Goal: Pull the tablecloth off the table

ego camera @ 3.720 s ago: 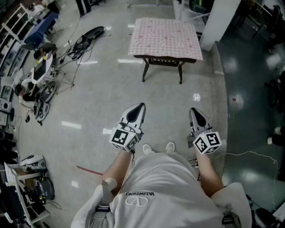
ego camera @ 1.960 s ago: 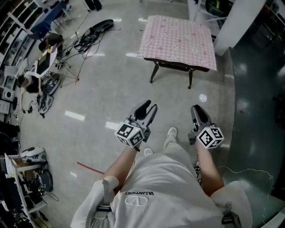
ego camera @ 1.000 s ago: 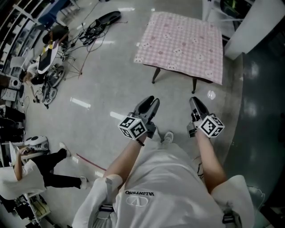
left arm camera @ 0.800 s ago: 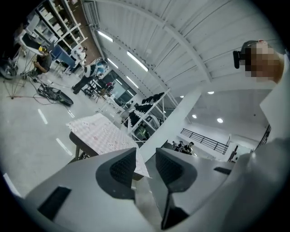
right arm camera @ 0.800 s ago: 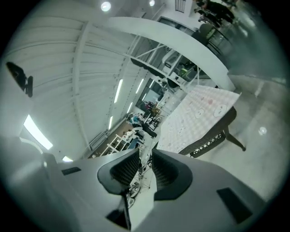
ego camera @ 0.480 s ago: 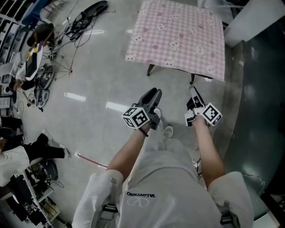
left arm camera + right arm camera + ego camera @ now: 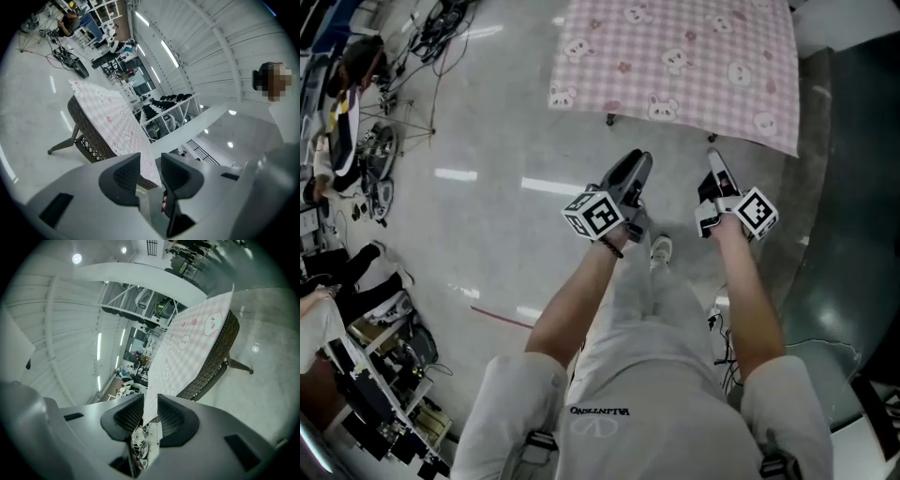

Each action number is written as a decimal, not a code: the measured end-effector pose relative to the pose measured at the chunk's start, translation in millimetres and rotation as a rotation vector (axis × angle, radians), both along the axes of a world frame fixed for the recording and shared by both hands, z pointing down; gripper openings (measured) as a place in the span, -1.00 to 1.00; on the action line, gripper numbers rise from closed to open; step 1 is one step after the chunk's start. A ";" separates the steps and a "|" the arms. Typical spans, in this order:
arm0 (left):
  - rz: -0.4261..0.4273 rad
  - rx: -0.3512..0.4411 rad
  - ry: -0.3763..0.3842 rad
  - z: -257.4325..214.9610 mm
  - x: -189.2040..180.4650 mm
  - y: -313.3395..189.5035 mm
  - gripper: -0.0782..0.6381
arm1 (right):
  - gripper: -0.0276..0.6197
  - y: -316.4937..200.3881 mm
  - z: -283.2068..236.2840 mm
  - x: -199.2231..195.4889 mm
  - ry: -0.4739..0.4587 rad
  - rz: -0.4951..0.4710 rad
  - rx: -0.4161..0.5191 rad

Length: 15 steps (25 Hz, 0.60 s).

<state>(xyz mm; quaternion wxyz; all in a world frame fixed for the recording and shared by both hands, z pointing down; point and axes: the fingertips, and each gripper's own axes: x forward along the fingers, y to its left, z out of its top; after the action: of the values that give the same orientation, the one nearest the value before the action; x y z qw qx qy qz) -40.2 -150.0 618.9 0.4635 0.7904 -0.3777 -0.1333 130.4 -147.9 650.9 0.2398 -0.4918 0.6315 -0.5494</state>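
A pink checked tablecloth (image 7: 675, 56) with bunny prints covers a small table; its near edge hangs over the dark wicker apron (image 7: 89, 136). Just short of that edge in the head view, my left gripper (image 7: 633, 173) stands open with nothing gripped. My right gripper (image 7: 715, 164), also open, has its tip almost at the hanging hem. In the left gripper view the tablecloth (image 7: 112, 117) shows its corner through the gap of the gripper (image 7: 151, 165). In the right gripper view the tablecloth (image 7: 187, 343) drops in line with the gap of the gripper (image 7: 151, 408); I cannot tell whether it touches.
Cables and gear (image 7: 366, 141) litter the floor at the left. A seated person's legs (image 7: 356, 272) and a cluttered cart (image 7: 384, 412) are at the lower left. A thin red stick (image 7: 502, 317) lies on the floor. Darker flooring (image 7: 853, 187) runs along the right.
The table has come much closer as I walked toward it. Both grippers have moved forward and now sit near the cloth's near edge. Both stay open.
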 end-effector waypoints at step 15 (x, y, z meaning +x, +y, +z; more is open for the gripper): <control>-0.004 -0.117 0.111 77.8 15.7 -36.0 -0.44 | -0.60 -17.4 77.3 19.8 -0.129 0.186 -0.071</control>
<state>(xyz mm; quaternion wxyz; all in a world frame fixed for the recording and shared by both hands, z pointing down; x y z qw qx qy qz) -24.5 -186.0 696.7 0.5289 0.7525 -0.3602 -0.1557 150.2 -165.3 728.2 0.3121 -0.5201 0.5465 -0.5774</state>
